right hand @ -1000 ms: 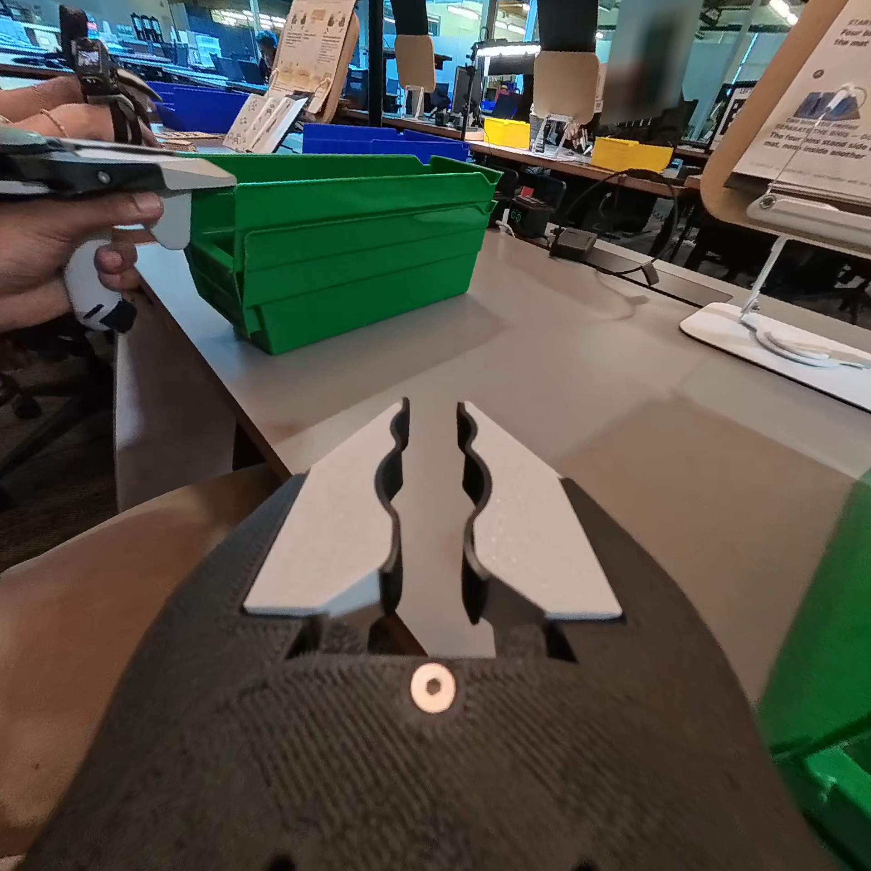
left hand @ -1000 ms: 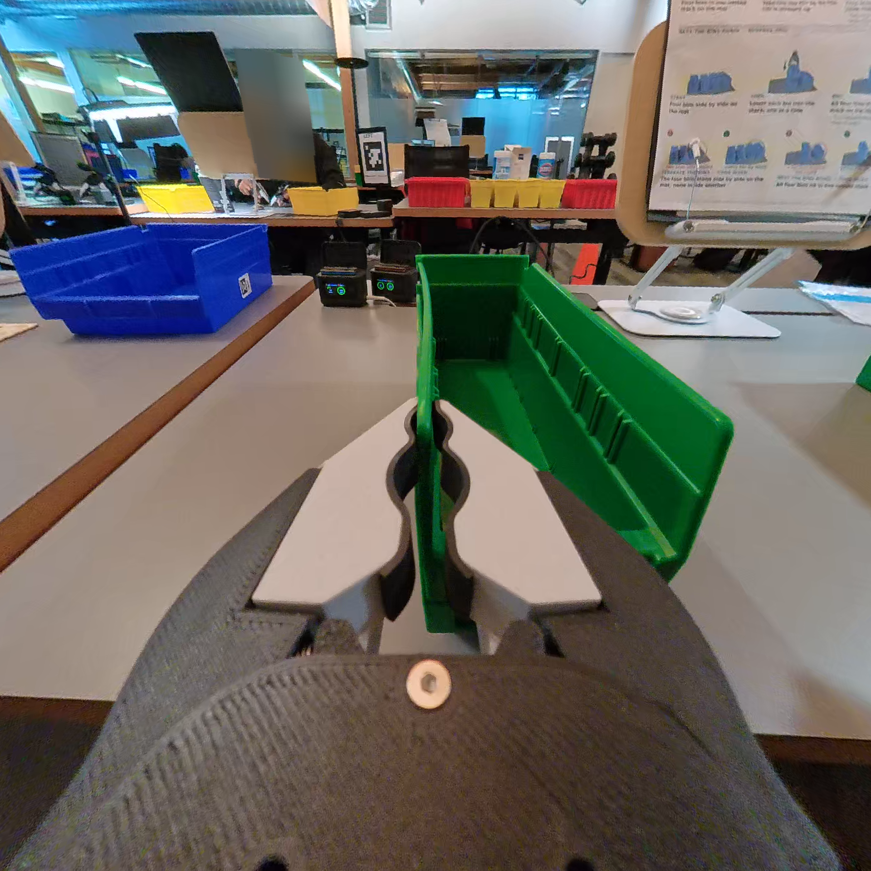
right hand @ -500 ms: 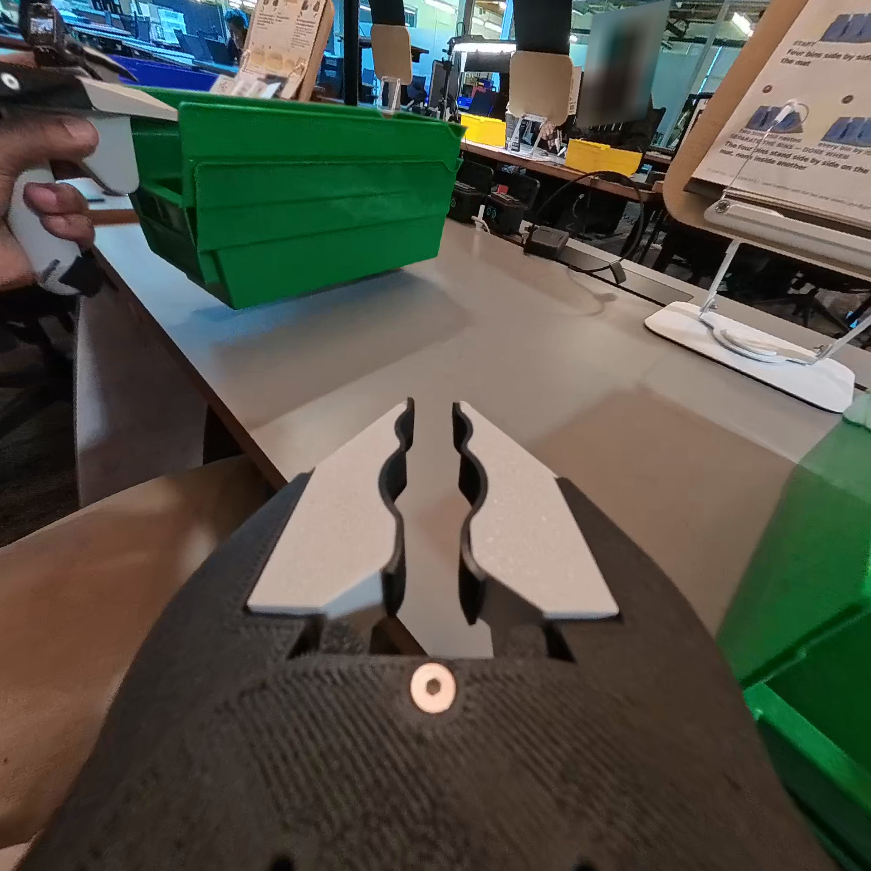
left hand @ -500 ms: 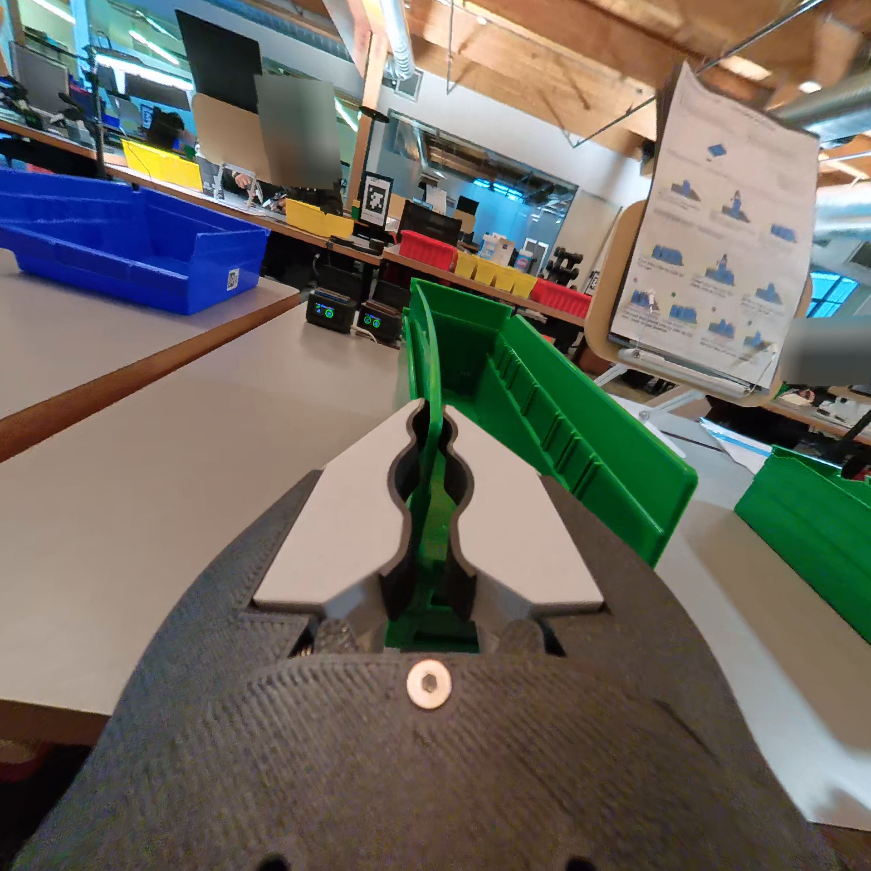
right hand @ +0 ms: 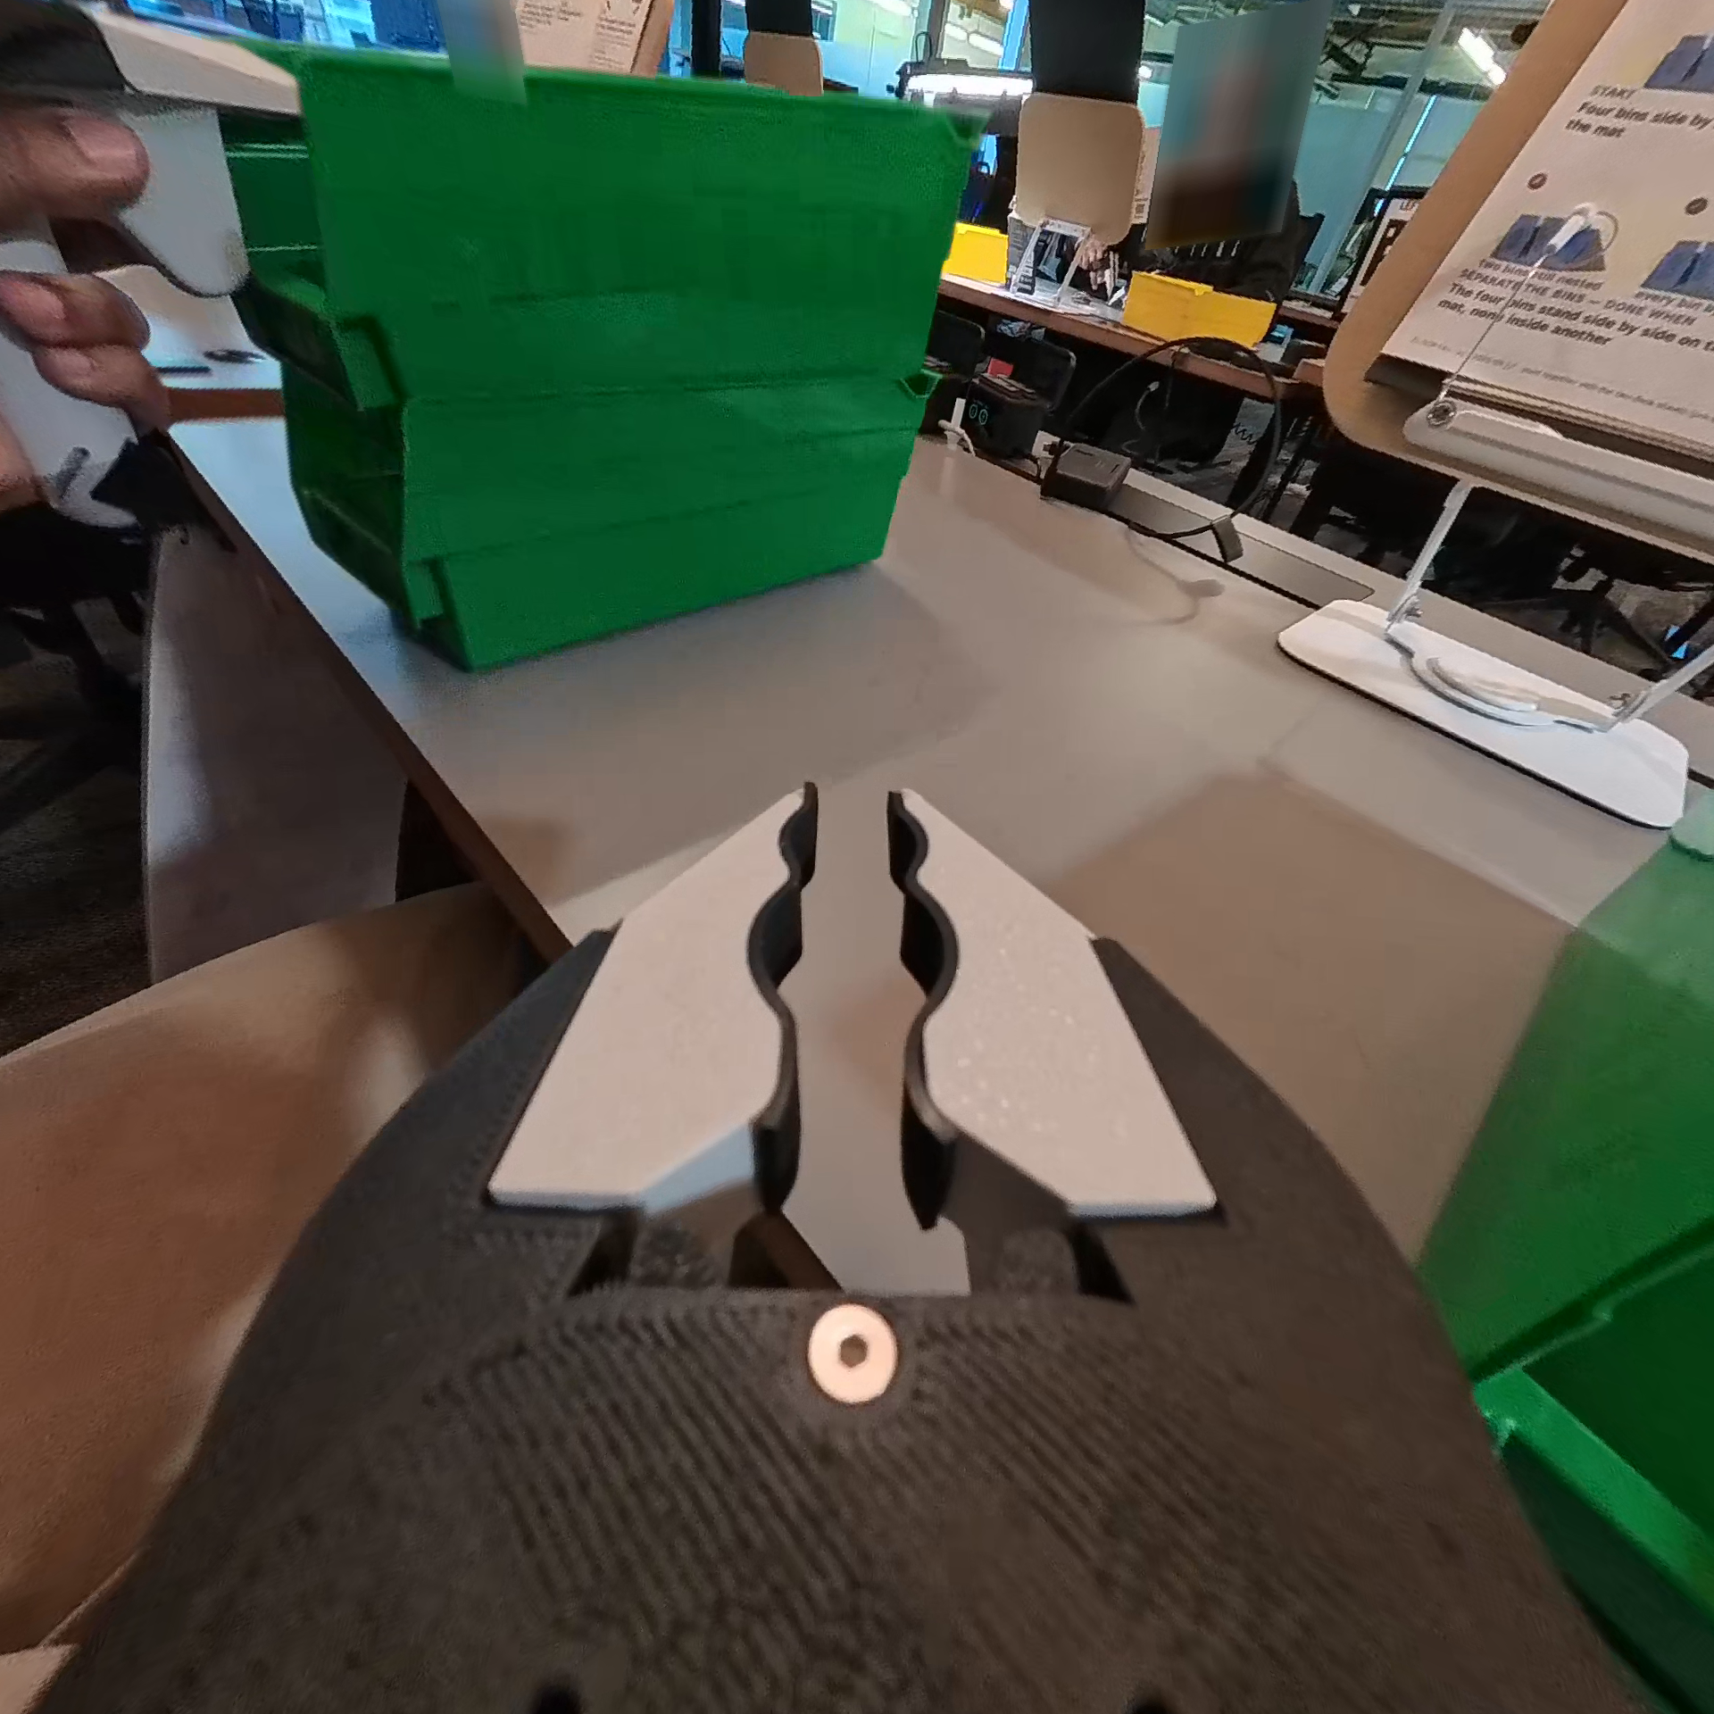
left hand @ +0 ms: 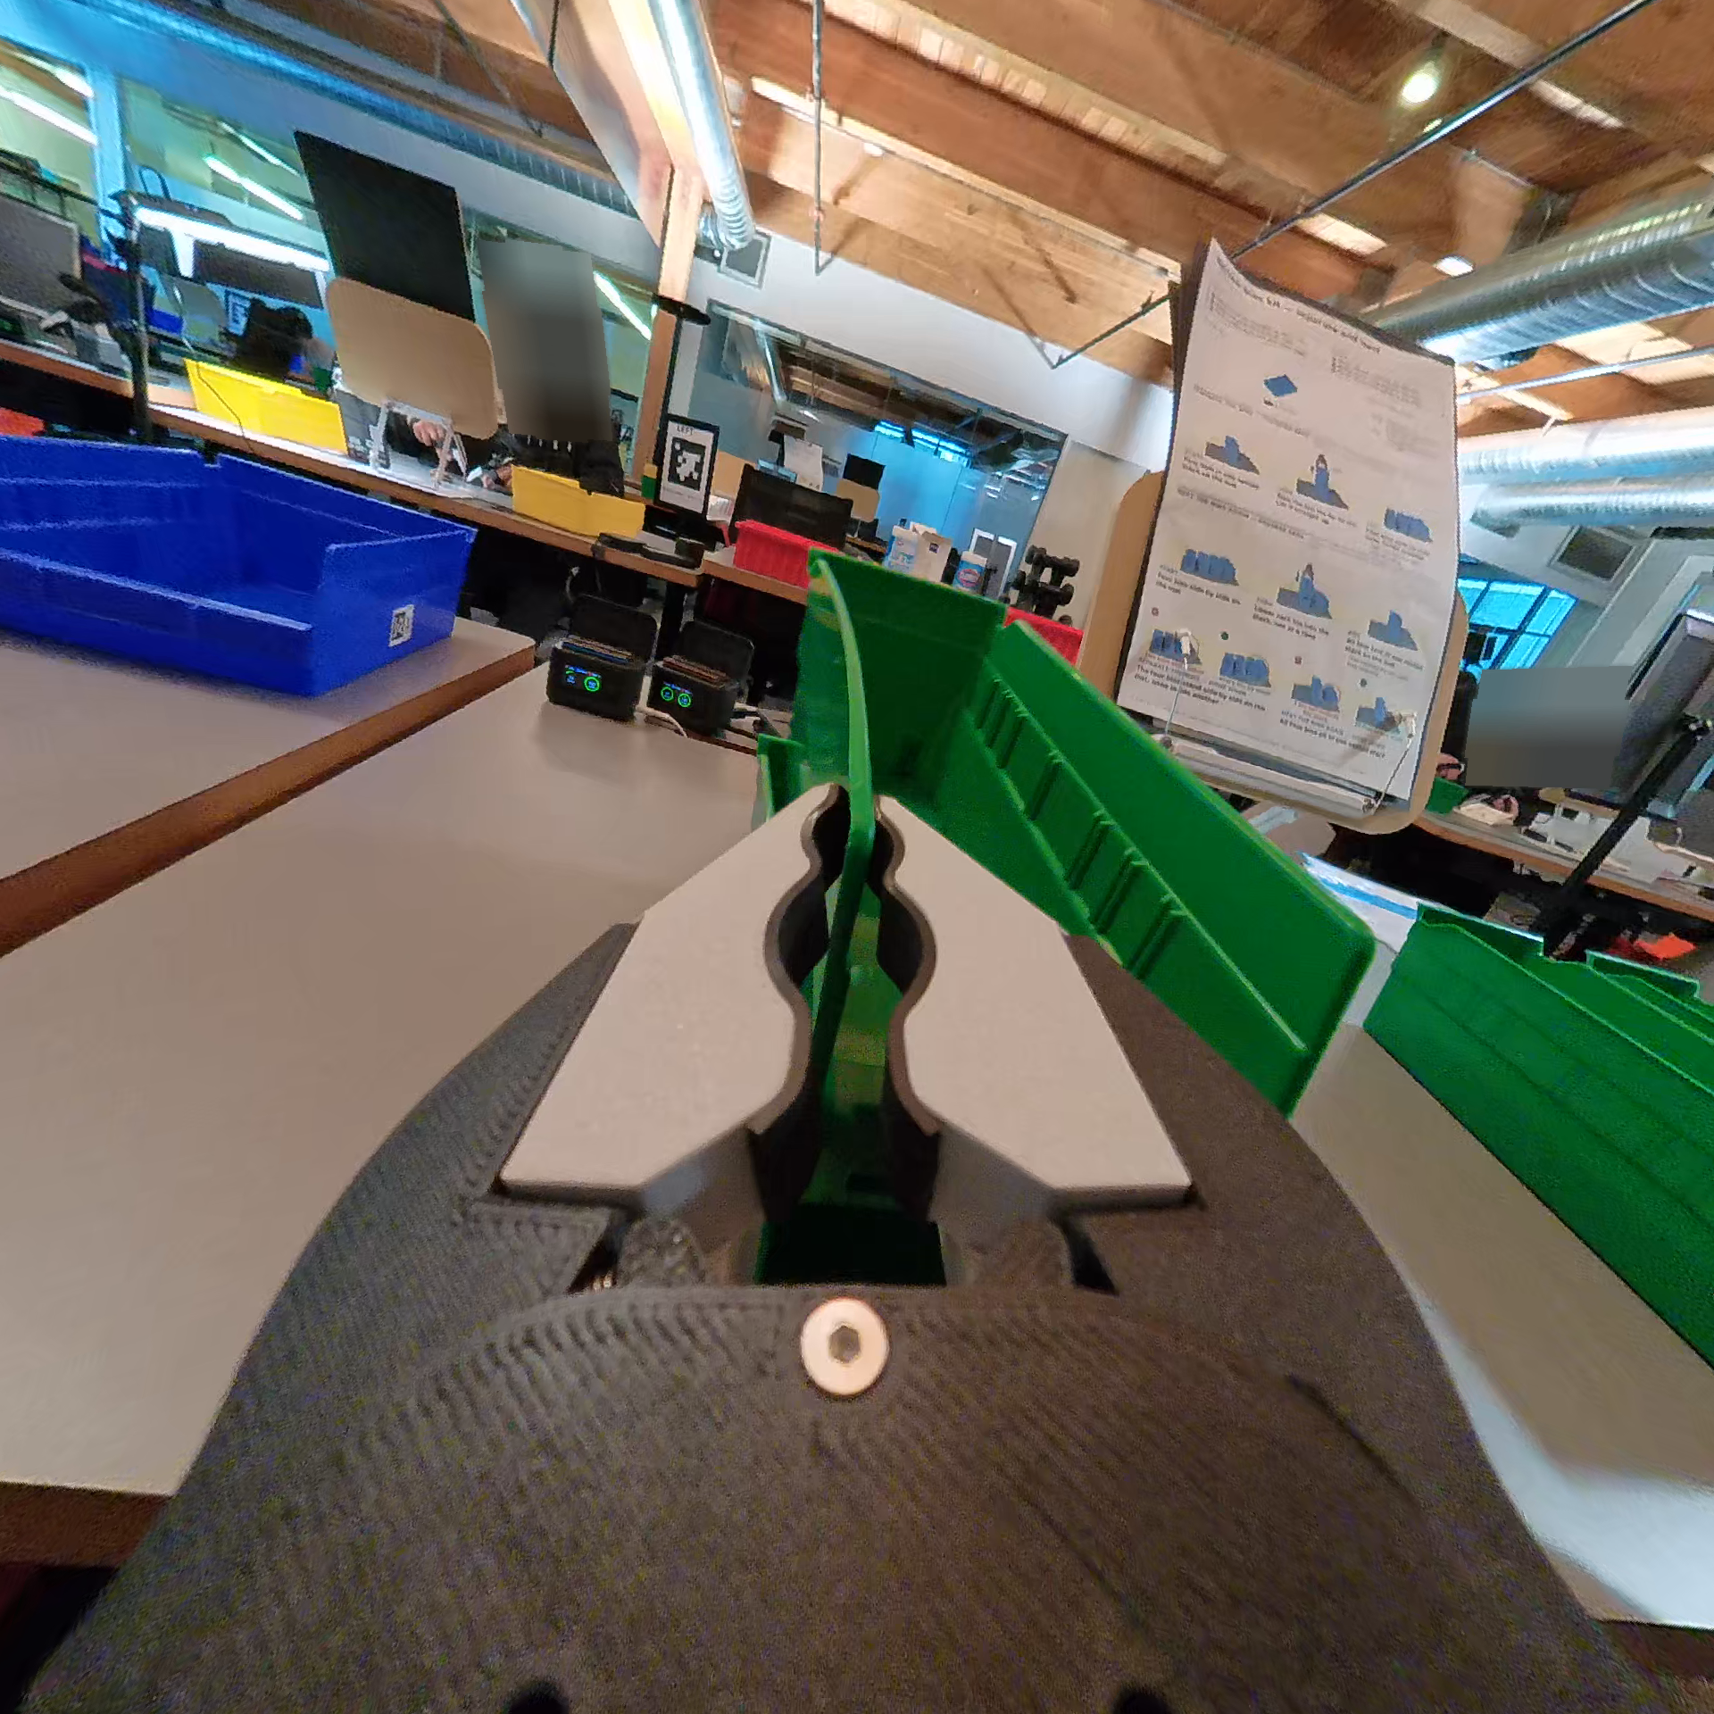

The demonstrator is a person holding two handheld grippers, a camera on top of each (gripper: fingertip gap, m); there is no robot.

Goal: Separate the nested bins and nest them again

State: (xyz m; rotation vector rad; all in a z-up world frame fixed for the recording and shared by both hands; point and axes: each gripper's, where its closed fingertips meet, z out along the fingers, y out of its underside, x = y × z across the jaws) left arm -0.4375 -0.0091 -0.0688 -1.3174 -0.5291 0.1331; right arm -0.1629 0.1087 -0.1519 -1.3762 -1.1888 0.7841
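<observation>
My left gripper (left hand: 851, 825) clamps the near wall of a green bin (left hand: 1067, 835), its grey fingers (left hand: 686, 1011) pinched on the thin plastic rim, which bows slightly between them. The tool points up and away toward 12 o'clock, ceiling beams filling the top of its view. In the right wrist view the same load shows as a nested stack of green bins (right hand: 649, 371) at 11 o'clock, tilted, with its lower far corner near the grey table (right hand: 1067, 742); I cannot tell whether it touches. A hand (right hand: 65, 278) wraps the white handle at 10 o'clock there.

My right gripper (right hand: 851, 807) hovers low over the table's near edge, aimed at 12 o'clock, jaws parted by a narrow gap and empty. A second green bin (right hand: 1595, 1206) sits at its 4 o'clock, cut off by the frame; the left view shows it at 3 o'clock (left hand: 1558, 1048), on the table just beside the lifted one.

Beyond, an instruction sheet (left hand: 1298, 556) stands on a white stand (right hand: 1484, 742) at 1 o'clock. A blue bin (left hand: 213, 575) rests on a neighbouring table at 10 o'clock, and two small black devices (left hand: 640, 682) with lit rings sit at the far table edge.
</observation>
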